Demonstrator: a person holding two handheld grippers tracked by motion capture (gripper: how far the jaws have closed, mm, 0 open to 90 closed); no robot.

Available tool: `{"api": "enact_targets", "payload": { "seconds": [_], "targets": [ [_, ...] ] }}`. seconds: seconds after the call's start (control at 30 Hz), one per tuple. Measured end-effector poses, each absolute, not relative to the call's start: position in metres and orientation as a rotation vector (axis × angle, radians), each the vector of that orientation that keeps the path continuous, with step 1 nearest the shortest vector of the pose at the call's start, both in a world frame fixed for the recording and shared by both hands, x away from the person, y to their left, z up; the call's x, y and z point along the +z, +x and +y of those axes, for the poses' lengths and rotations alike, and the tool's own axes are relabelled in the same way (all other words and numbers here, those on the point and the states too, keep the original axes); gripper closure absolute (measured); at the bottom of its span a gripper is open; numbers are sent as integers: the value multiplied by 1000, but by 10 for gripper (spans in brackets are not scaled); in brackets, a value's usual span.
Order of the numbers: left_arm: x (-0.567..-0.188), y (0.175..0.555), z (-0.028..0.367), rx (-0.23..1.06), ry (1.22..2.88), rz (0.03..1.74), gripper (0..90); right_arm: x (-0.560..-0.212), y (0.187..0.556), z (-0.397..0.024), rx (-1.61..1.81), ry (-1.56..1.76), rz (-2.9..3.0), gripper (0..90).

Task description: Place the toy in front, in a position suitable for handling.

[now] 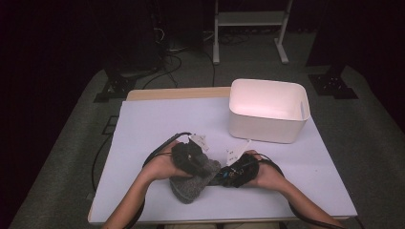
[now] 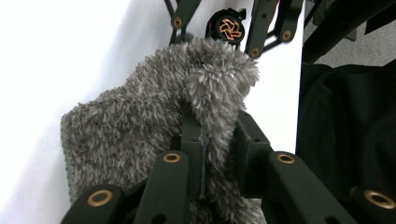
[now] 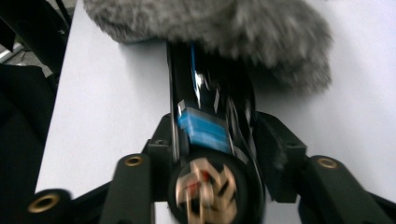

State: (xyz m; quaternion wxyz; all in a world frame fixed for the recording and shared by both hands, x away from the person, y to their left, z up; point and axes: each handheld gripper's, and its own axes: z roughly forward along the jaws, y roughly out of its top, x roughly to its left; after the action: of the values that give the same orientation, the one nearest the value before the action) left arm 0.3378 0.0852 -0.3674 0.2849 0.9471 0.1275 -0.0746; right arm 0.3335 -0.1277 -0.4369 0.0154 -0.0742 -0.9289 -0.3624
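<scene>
At the near middle of a white table, seen from above, a person's two hands meet, each w/ a hand-held gripper.

Left: the left gripper has its jaws almost fully closed, pinching the rim of a grey fuzzy pouch. The pinched rim is lifted; the rest of the pouch lies on the table, just near of the gripper.

Centre: a glossy black tube w/ a blue label and a patterned end cap lies level. Its far end points at, and seems to disappear under, the pouch's fuzzy edge. Can't tell how deep it sits.

Right: the right gripper has its jaws about half open and clamped on the tube, one on each side, near the cap end.

Far right: a white bin stands well apart from the hands. Nothing can be made out inside.

Likely step: sliding the tube into the pouch. To do it well:
- Keep the left pinch firm and the rim raised, so the mouth stays open.
- Keep the tube in line w/ the opening, and push straight and slow.
- The fleece will prob. drag on the tube, so pull the pouch back over it as it goes in.
- Don't loosen the right grip until most of the tube is inside; it's smooth and may slip.
</scene>
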Motion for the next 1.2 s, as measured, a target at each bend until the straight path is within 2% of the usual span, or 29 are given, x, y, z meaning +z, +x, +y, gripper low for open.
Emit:
{"api": "enact_targets", "payload": {
  "seconds": [0.23,0.3,0.37,0.4,0.9,1.07,1.2],
  "targets": [
    [-367,339,84,-182,2523,349,731,-439,324,-158,-1175,-309,-2881,497],
    [-365,340,81,-177,2527,345,750,-439,323,-164,-1197,-341,-2869,540],
    [-365,340,77,-168,2544,332,794,-439,323,-167,-1208,-360,-2861,661],
    [-364,339,74,-166,2546,328,808,-439,323,-168,-1211,-350,-2865,668],
    [-366,337,1,-211,2596,160,824,-441,318,-167,-1241,-362,-2880,672],
    [-365,338,12,-198,2589,184,823,-441,318,-167,-1239,-362,-2879,672],
    [-366,337,42,-182,2590,241,823,-440,317,-166,-1233,-365,-2884,672]
  ]
}}
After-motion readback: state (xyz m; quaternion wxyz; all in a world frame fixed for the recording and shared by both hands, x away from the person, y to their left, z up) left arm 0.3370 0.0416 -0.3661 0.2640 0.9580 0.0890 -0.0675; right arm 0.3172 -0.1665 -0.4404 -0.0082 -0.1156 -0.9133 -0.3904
